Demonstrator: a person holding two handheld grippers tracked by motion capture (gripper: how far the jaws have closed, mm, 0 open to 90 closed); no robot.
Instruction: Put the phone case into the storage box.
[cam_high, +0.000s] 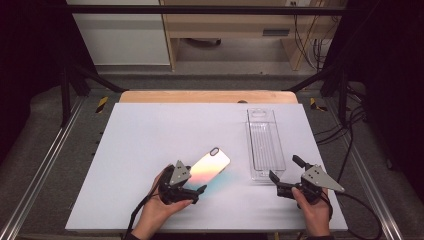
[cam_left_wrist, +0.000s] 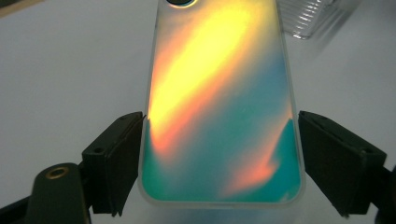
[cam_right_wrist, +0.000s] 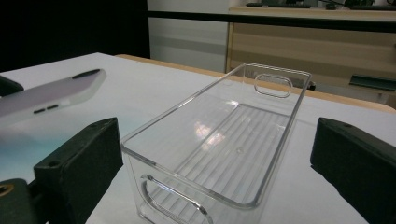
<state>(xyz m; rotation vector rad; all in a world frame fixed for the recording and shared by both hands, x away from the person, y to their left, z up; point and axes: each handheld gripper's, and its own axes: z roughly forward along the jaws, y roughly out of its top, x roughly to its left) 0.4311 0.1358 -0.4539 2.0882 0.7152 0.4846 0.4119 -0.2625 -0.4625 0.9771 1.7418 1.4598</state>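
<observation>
A white table top (cam_high: 150, 150) carries the work, with wooden furniture (cam_high: 225, 30) and cables (cam_high: 310, 45) behind it.

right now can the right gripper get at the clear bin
Probably yes. The right gripper sits just short of the clear bin's near end, jaws open wider than the bin, nothing between them. The phone case lies off to the side at the left gripper.
</observation>
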